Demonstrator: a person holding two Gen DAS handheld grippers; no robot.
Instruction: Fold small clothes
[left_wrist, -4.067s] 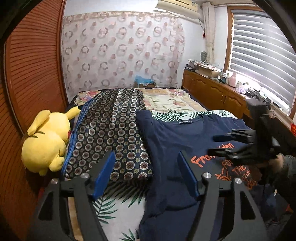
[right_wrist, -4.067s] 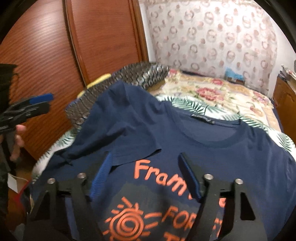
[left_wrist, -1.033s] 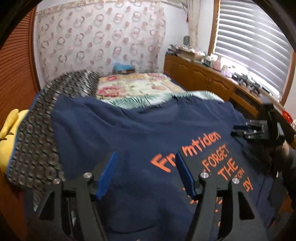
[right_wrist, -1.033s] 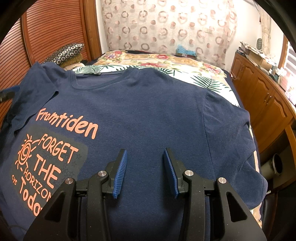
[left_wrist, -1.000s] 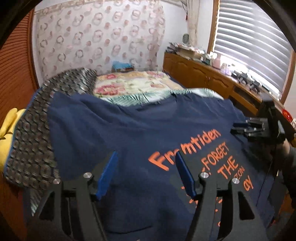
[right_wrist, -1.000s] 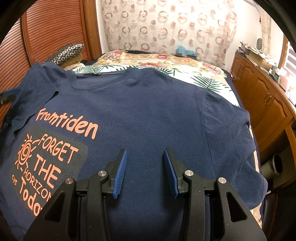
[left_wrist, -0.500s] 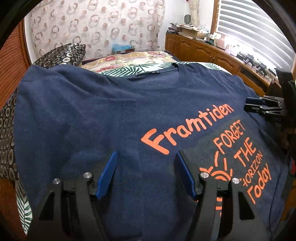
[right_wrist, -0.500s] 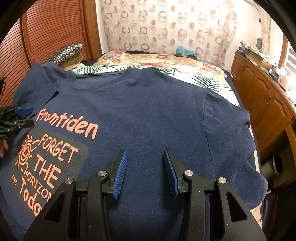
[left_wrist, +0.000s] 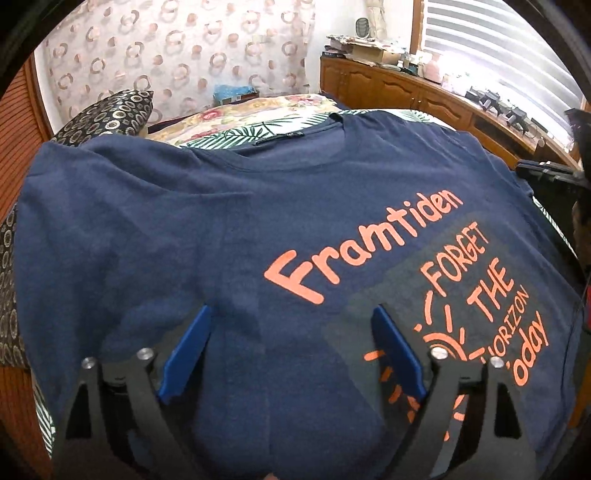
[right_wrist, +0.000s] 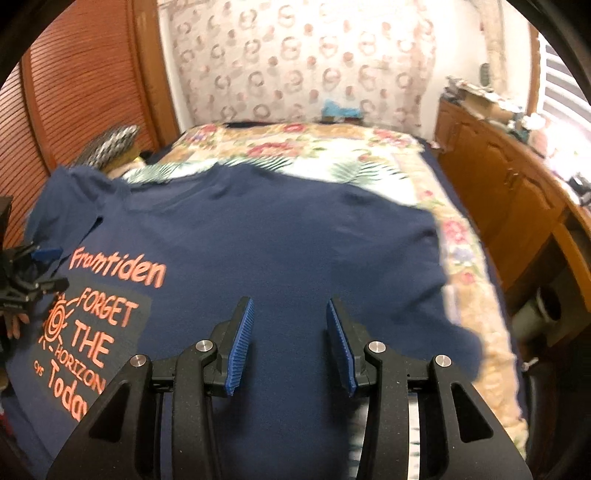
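Observation:
A navy T-shirt (left_wrist: 229, 229) with orange print lies spread face up on the bed; it also shows in the right wrist view (right_wrist: 295, 236). My left gripper (left_wrist: 291, 317) is open and empty, low over the shirt's left lower part beside the word "Framtiden". My right gripper (right_wrist: 290, 306) is open and empty, over the shirt's right lower part. The right gripper shows at the right edge of the left wrist view (left_wrist: 546, 171). The left gripper shows at the left edge of the right wrist view (right_wrist: 33, 269).
The bed (right_wrist: 332, 147) has a floral and leaf-print cover. A dark patterned pillow (left_wrist: 110, 114) lies at the left by the wooden wardrobe (right_wrist: 85, 92). A wooden sideboard (right_wrist: 517, 192) with clutter runs along the right under the window blinds.
My left gripper has moved closer in and lower over the shirt. My right gripper has shifted, with the view now tilted up and right; the shirt's right side looks drawn inward.

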